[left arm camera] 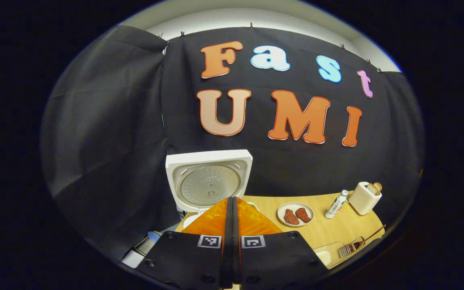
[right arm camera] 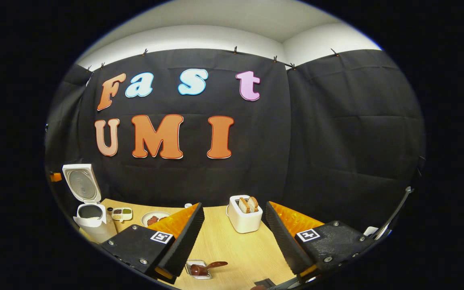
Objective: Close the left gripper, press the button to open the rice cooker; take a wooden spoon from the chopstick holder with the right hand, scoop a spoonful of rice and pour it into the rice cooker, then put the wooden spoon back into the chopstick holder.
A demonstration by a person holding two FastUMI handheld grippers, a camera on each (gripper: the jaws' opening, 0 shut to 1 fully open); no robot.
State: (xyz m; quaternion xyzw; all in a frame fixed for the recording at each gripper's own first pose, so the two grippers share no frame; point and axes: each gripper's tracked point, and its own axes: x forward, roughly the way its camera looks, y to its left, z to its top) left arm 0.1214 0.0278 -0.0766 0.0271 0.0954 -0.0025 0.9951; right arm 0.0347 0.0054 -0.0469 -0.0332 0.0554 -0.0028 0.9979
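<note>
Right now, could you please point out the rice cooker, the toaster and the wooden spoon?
rice cooker (right arm camera: 91, 221): right gripper view, on its white body.
toaster (right arm camera: 245, 221): right gripper view, on its front wall.
wooden spoon (right arm camera: 199, 269): right gripper view, on its bowl.

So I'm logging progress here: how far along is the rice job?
Done: the rice cooker's lid stands open, and the left tongs are shut with nothing between them. In hand: the right tongs are open and empty above the table; the wooden spoon lies in a small container below them. Left: grasping the spoon, scooping, pouring, returning it.
</note>
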